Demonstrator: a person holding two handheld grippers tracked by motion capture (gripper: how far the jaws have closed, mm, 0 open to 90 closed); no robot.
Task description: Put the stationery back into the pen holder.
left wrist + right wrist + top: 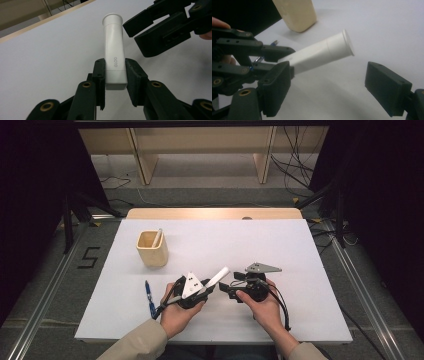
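The white tube (114, 53) bears grey lettering "GLOO"; a black "5" (89, 257) marks the floor

On the worktop (300, 270) a cup (152, 249) stands far left, a stick (157, 238) in it; a pen (149, 296) lies nearer, left of the left gripper (212, 287), whose tube (217, 277) points toward the right gripper (231, 282).

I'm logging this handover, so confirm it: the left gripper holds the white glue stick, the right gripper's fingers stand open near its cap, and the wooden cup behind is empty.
Wrong on one point: the wooden cup is not empty; the high view shows a pale stick leaning inside. The rest stands: the left gripper holds the white glue stick, and the right gripper is open near its cap.
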